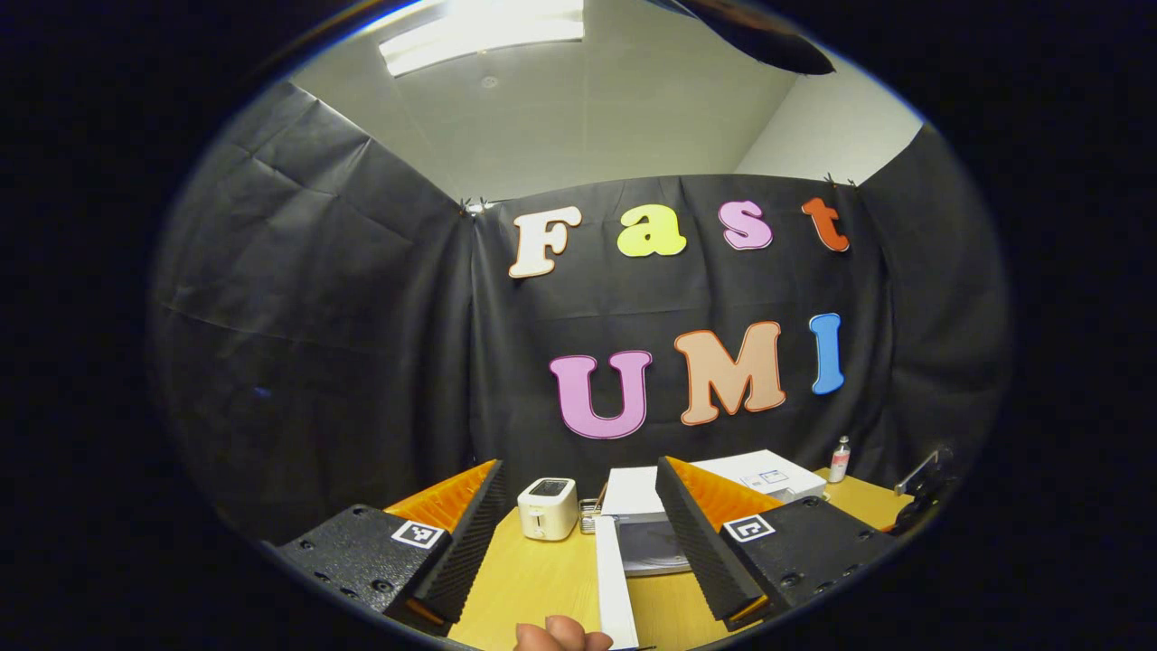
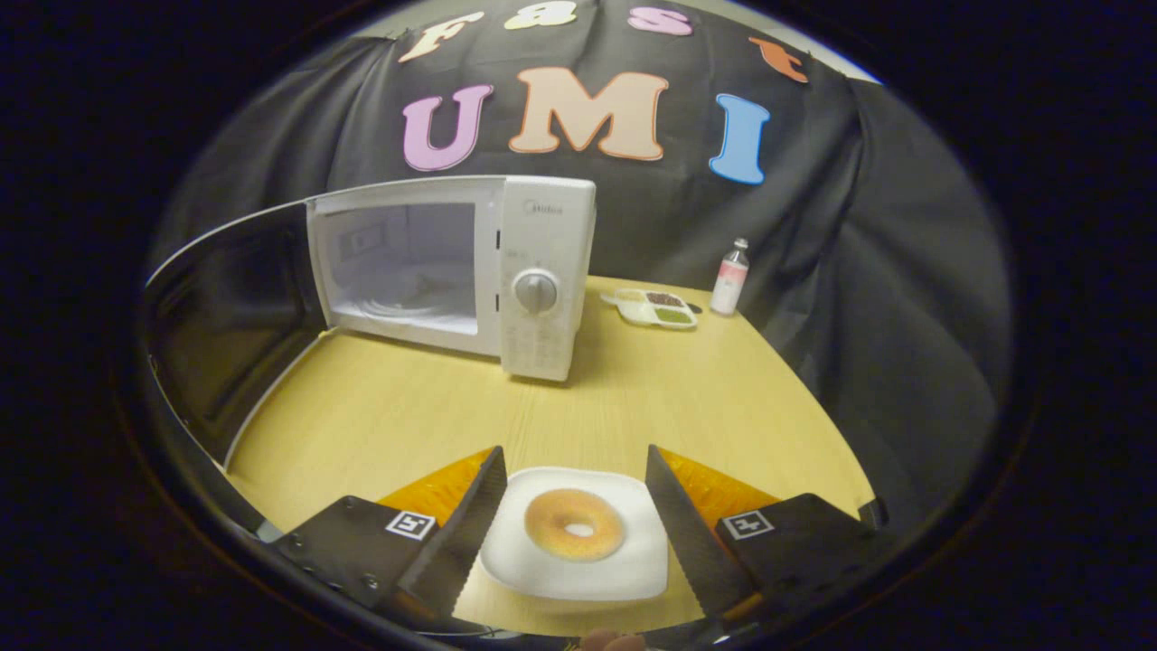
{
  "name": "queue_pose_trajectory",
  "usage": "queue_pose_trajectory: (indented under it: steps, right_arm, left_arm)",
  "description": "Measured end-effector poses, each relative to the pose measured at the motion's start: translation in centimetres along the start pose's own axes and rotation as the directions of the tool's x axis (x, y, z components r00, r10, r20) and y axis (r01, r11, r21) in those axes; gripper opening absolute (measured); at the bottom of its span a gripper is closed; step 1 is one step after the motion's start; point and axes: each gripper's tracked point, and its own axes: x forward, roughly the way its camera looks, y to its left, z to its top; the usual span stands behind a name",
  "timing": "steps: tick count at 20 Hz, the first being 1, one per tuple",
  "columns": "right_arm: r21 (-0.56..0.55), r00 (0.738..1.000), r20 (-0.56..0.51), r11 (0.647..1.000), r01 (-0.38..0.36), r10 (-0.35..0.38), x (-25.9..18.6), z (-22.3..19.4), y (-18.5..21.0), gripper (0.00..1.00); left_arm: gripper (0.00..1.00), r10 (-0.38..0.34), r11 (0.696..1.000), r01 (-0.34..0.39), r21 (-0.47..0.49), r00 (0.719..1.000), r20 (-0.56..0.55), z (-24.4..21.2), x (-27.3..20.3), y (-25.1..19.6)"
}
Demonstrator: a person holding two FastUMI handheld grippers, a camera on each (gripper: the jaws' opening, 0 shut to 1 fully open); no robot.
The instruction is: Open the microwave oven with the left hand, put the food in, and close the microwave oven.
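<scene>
Black cloth is hung behind a wooden table (image 2: 633, 389), at whose far edge the microwave (image 2: 542, 271) is seen with its door (image 2: 226, 316) swung wide. Near the front edge, a plate (image 2: 578, 535) with a bagel (image 2: 574, 524) is straddled by the right tool (image 2: 571, 493), whose fingers are held apart and seemingly not touching it. A tilted lift could let the bagel slide off. The left tool (image 1: 578, 506) is held level and raised, fingers apart, with nothing gripped.
</scene>
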Motion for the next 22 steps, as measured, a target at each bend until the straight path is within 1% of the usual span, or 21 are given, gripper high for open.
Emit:
queue_pose_trajectory:
  steps: [1,2,4,5,6,7,8,9,10,11,12,13,14,15,16,17,18,19,20,21,22]
  right_arm:
    - [-0.003,1.000,-0.021,1.000,0.000,0.000,0.4,-0.8,0.0,0.98]
    - [-0.008,0.999,-0.039,1.000,0.002,-0.002,0.7,-1.4,0.0,0.99]
    - [-0.020,0.997,-0.071,1.000,0.004,-0.005,1.3,-2.5,0.1,0.98]
    - [-0.026,0.997,-0.083,1.000,0.004,-0.006,1.6,-3.0,0.2,0.98]
    - [-0.029,0.995,-0.095,1.000,0.002,-0.005,1.7,-3.7,0.2,0.99]
    - [-0.031,0.994,-0.105,1.000,0.000,-0.003,1.9,-4.2,0.3,0.99]
    - [-0.037,0.993,-0.115,0.999,0.002,-0.006,2.2,-4.5,0.3,0.99]
    - [-0.039,0.992,-0.128,0.999,0.004,-0.009,2.4,-4.8,0.4,0.98]
    - [-0.037,0.989,-0.146,0.999,0.003,-0.009,2.7,-5.4,0.4,0.99]
    - [-0.034,0.987,-0.163,0.999,0.006,-0.011,2.9,-5.9,0.5,0.99]
    - [-0.029,0.984,-0.177,1.000,0.007,-0.012,2.8,-6.3,0.5,0.99]
    - [-0.009,0.986,-0.164,1.000,0.014,-0.016,3.1,-5.9,0.5,0.99]
    - [0.001,0.984,-0.178,1.000,0.019,-0.019,3.1,-6.2,0.3,0.99]
    - [0.023,0.982,-0.187,1.000,0.014,-0.009,3.3,-6.2,0.4,0.98]
    - [0.041,0.979,-0.206,0.999,0.003,0.005,3.5,-6.5,0.8,0.99]
    - [0.049,0.978,-0.208,0.999,0.005,0.005,3.5,-6.5,0.8,0.95]
    - [0.045,0.977,-0.212,0.999,0.002,0.008,3.6,-6.5,0.7,0.89]
    - [0.035,0.977,-0.212,0.999,0.002,0.006,3.5,-6.3,0.8,0.89]
    - [0.027,0.977,-0.214,1.000,0.003,0.003,3.4,-6.2,0.9,0.85]
    - [0.022,0.976,-0.217,1.000,0.003,0.002,3.5,-6.3,0.9,0.90]
    - [0.019,0.976,-0.220,1.000,0.002,0.003,3.5,-6.2,0.9,0.85]
  left_arm:
    - [0.96,0.004,1.000,-0.004,-0.004,1.000,-0.003,0.0,-0.1,0.1]
    - [1.00,0.006,1.000,-0.007,-0.009,1.000,-0.006,0.1,0.0,0.2]
    - [1.00,0.008,1.000,-0.008,-0.015,1.000,-0.013,-0.1,-0.2,0.4]
    - [0.96,0.007,1.000,-0.007,-0.017,1.000,-0.016,-0.1,-0.1,0.5]
    - [0.96,0.006,1.000,-0.006,-0.019,1.000,-0.021,-0.3,-0.2,0.4]
    - [0.96,0.005,1.000,-0.005,-0.020,1.000,-0.023,-0.4,-0.1,0.4]
    - [1.00,0.003,1.000,-0.004,-0.021,1.000,-0.023,-0.5,-0.2,0.3]
    - [0.96,0.003,1.000,-0.004,-0.019,1.000,-0.023,-0.5,-0.2,0.3]
    - [0.96,0.006,1.000,-0.007,-0.018,1.000,-0.025,-0.6,-0.3,0.4]
    - [1.00,0.010,1.000,-0.010,-0.016,1.000,-0.030,-0.7,-0.3,0.7]
    - [0.99,0.017,1.000,-0.017,-0.015,0.999,-0.031,-0.9,-0.5,0.7]
    - [0.96,0.023,1.000,-0.023,-0.018,0.999,-0.032,-0.9,-0.4,1.0]
    - [0.96,0.028,0.999,-0.029,-0.022,0.999,-0.034,-0.9,-0.4,1.1]
    - [1.00,0.035,0.999,-0.036,-0.027,0.999,-0.036,-1.2,-0.5,1.3]
    - [1.00,0.037,0.999,-0.038,-0.034,0.998,-0.041,-1.4,-0.5,1.3]
    - [1.00,0.039,0.998,-0.041,-0.041,0.998,-0.047,-1.6,-0.5,1.4]
    - [0.96,0.040,0.998,-0.043,-0.049,0.998,-0.053,-2.0,-0.5,1.5]
    - [0.96,0.041,0.997,-0.044,-0.055,0.998,-0.056,-2.1,-0.6,1.6]
    - [1.00,0.042,0.997,-0.045,-0.057,0.998,-0.056,-2.1,-0.6,1.7]
    - [1.00,0.043,0.998,-0.046,-0.054,0.998,-0.054,-2.0,-0.6,1.8]
    - [0.96,0.044,0.998,-0.046,-0.048,0.998,-0.049,-1.9,-0.6,1.9]
